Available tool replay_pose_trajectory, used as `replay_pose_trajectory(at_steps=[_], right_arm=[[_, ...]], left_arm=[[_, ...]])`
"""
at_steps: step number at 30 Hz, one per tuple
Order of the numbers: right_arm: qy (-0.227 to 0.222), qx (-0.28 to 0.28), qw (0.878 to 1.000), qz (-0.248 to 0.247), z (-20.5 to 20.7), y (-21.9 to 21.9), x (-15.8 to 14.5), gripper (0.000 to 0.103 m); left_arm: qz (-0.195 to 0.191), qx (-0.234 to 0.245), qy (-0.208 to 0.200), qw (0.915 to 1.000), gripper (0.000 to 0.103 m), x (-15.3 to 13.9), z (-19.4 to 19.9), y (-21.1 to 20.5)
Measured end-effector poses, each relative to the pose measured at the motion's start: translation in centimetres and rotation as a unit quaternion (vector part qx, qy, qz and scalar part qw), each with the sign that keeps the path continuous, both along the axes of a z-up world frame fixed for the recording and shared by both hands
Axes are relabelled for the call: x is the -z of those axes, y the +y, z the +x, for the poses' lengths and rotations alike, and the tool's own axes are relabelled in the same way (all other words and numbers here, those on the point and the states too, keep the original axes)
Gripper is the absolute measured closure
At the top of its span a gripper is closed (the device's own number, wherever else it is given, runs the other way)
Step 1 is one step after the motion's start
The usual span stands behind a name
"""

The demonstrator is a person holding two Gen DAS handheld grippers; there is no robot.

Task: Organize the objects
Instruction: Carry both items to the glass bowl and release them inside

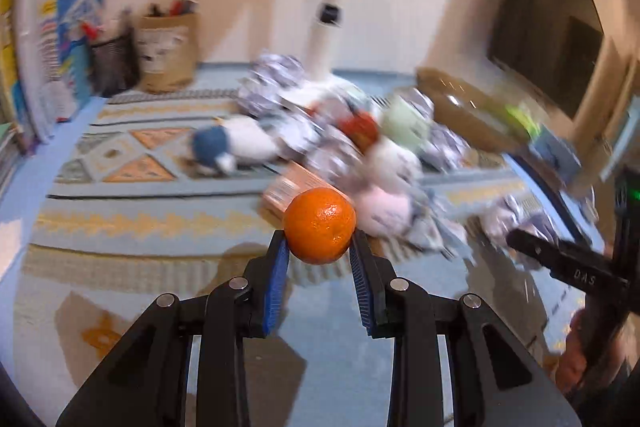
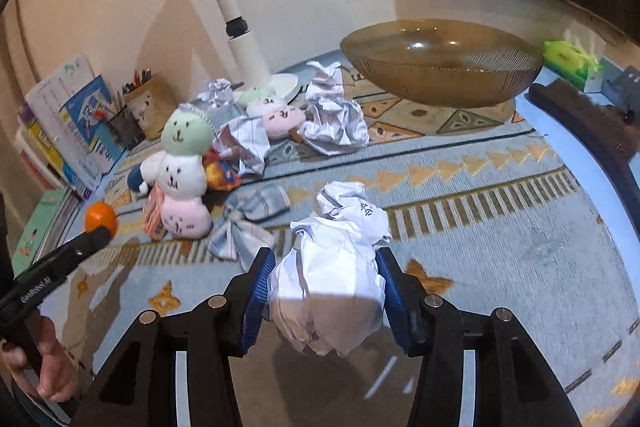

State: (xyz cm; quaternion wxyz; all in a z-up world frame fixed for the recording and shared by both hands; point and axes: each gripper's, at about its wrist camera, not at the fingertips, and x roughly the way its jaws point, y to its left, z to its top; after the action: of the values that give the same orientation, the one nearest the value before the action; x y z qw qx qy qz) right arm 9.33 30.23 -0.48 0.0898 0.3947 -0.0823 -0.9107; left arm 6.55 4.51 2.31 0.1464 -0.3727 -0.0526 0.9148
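Observation:
My left gripper [image 1: 319,241] is shut on an orange mandarin [image 1: 319,225], held above the patterned mat; the same mandarin [image 2: 100,217] shows at the far left of the right wrist view. My right gripper [image 2: 326,259] is shut on a large crumpled paper ball [image 2: 334,267], lifted over the mat. An amber glass bowl [image 2: 440,65] stands at the back right. Plush toys [image 2: 182,167] and more crumpled paper [image 2: 336,119] lie in a heap at the middle left. The left wrist view is blurred.
A white lamp post [image 2: 236,19] rises from the back of the desk. Books [image 2: 68,115] and pen holders [image 2: 136,107] line the left wall. A brush [image 2: 588,119] and a green tissue pack [image 2: 568,61] sit at the right edge. A striped cloth [image 2: 248,223] lies mid-mat.

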Motion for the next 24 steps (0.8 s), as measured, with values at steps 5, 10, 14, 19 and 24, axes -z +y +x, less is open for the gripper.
replay_pose_trajectory(at_steps=[5,10,14,19,24], right_arm=[[0.003,-0.019,1.000,-0.014,1.4,0.3,0.4,0.036],[0.000,-0.015,0.999,-0.044,2.6,1.2,0.4,0.018],[-0.014,-0.013,0.998,-0.060,2.8,1.5,1.3,0.017],[-0.026,0.007,0.998,-0.048,1.1,0.3,1.4,0.017],[-0.030,0.008,1.000,-0.002,0.7,0.1,1.7,0.056]], left_arm=[[-0.016,0.026,-0.013,0.9994,0.075,0.7,0.5,2.7],[-0.033,0.044,-0.027,0.9982,0.075,1.5,0.2,4.0],[-0.038,0.050,-0.034,0.9974,0.075,2.0,0.1,4.8],[-0.045,0.063,-0.034,0.9965,0.075,2.1,0.3,5.8],[-0.050,0.077,-0.035,0.9952,0.075,1.7,0.2,7.1]])
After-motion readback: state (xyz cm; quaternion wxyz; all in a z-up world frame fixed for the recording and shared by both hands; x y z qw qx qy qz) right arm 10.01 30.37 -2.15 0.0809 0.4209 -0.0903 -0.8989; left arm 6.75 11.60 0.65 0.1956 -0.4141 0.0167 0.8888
